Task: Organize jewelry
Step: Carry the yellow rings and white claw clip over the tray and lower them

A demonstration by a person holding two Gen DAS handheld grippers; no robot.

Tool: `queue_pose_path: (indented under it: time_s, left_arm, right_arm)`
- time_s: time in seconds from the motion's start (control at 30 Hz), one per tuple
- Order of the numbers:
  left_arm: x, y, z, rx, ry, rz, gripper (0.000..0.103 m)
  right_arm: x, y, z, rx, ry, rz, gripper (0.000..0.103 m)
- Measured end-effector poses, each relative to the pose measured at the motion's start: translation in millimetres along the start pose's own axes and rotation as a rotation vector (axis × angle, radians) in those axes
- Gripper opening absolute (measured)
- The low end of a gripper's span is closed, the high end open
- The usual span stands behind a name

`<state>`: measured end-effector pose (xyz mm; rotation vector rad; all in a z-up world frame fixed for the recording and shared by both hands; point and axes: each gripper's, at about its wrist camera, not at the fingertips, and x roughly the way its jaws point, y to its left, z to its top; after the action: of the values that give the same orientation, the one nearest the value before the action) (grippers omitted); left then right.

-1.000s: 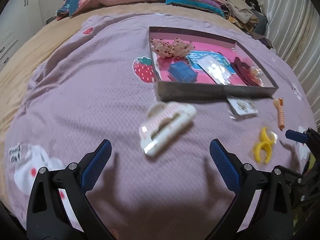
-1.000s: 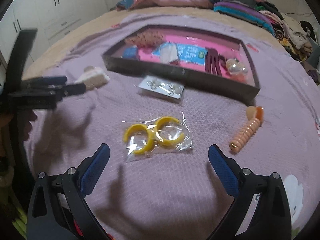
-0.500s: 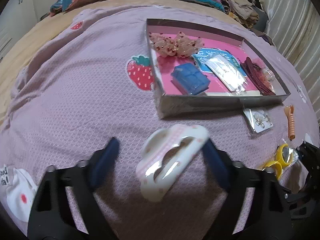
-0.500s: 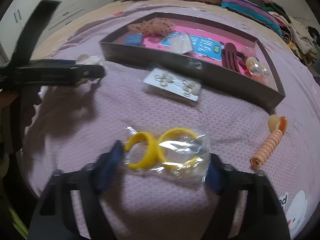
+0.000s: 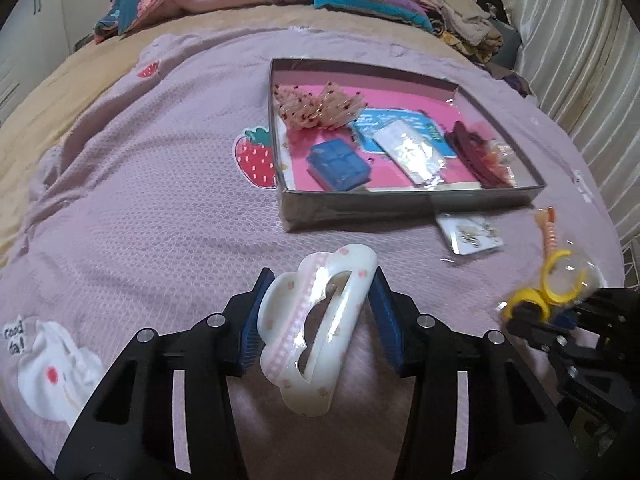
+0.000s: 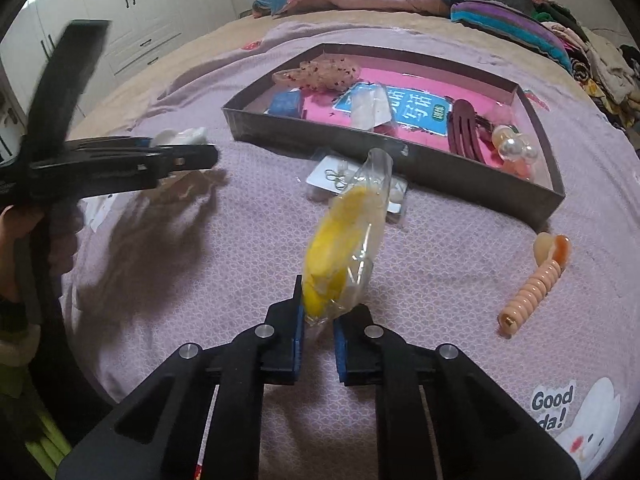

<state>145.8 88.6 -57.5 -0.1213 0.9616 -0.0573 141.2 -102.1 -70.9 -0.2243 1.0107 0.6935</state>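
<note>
A white and pink cloud-shaped hair claw sits between the blue pads of my left gripper. The jaws are closing and both pads touch its sides, just above the purple blanket. My right gripper is shut on a clear bag of yellow rings, which sticks up from its fingers off the bed. In the left wrist view that bag shows at the right edge. The grey box with a pink floor lies beyond both grippers.
The box holds a blue case, a lace bow, a dark red comb and pearl pieces. An earring card and a peach coil tie lie on the blanket before the box. Folded bedding is piled at the back.
Both grippers have closed from wide open. The left now has the hair claw between its pads. The right has pinched the bag of yellow rings and tipped it up off the blanket.
</note>
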Motion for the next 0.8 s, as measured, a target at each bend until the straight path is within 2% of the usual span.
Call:
queue_pose_path:
  time_s: [0.2,0.33,0.63,0.8]
  left_arm:
    - [-19.1,-13.1,-4.7,0.002,-0.020,-0.024,0.040]
    - [-33.3,-24.7,0.3,0.012,-0.044,-0.038,0.040]
    - [-68.1,-49.0,38.9,0.047,-0.132,-0.051,0.040]
    - [-77.7,-58.0,66.4,0.059,-0.170,-0.057,0.040]
  right_arm:
    - [-9.7,-10.2,-5.2,0.034,-0.028,0.015,0.010]
    - [-35.2,-12.6,-2.1,0.025,-0.084,0.017,0.010]
    - [-90.0,-24.7,30.0,0.008,-0.178,0.025,0.010]
    - [-109.4,-35.4,55.4,-0.006,-0.201,-0.021,0.010]
